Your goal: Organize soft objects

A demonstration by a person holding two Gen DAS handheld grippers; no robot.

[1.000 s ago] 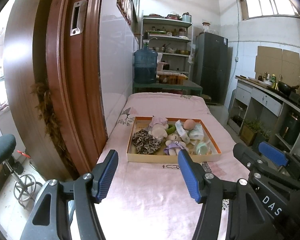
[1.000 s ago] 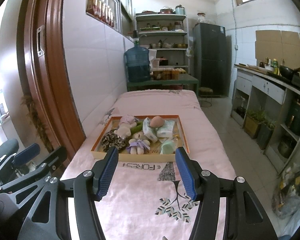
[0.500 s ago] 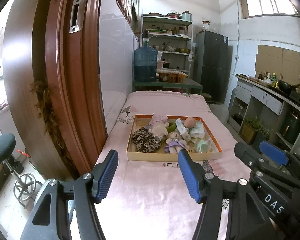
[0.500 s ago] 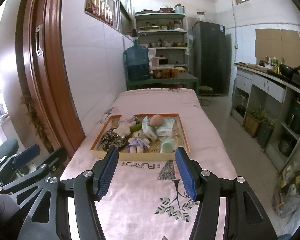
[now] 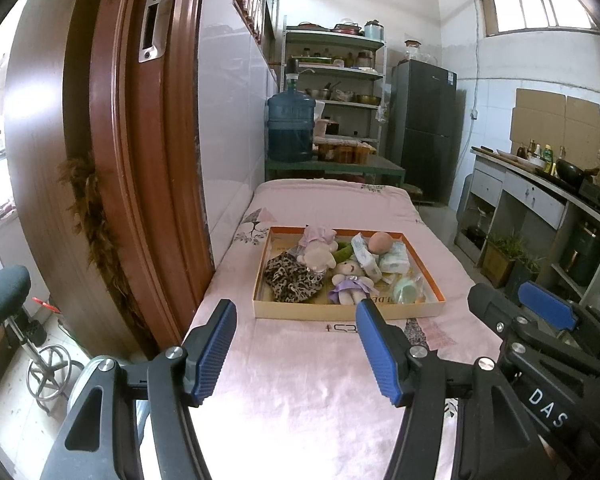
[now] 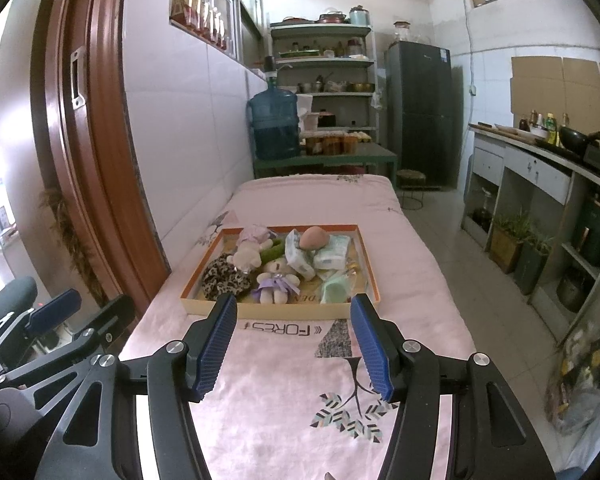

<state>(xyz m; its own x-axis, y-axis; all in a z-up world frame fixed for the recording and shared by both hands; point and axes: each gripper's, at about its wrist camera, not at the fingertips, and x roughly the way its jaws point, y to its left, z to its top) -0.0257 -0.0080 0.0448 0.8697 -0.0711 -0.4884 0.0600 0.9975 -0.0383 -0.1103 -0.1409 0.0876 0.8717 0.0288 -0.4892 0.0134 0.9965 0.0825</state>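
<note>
A long bed under a pink cover runs straight ahead of both tongs, with a brown door frame off to their left and a kitchen counter off to their right. Beyond the far end of the bed stand a blue water jug, a metal shelf rack and a dark fridge.

A shallow cardboard tray with an orange rim lies on the cover just past the tips of the tongs, nearly centred ahead of the right tongs and slightly right of centre ahead of the left tongs. The soft things sit inside it: a leopard-print cloth at the near left, a cream teddy behind it, a small bear in a purple dress near the front middle, white tissue packs toward the right, a pink ball resting on them, and a pale green pouch at the near right.

Both tongs hang above the cover with their blue pads wide apart, holding nothing. The right tongs appear at the right edge of the left wrist view, beside the left ones.
</note>
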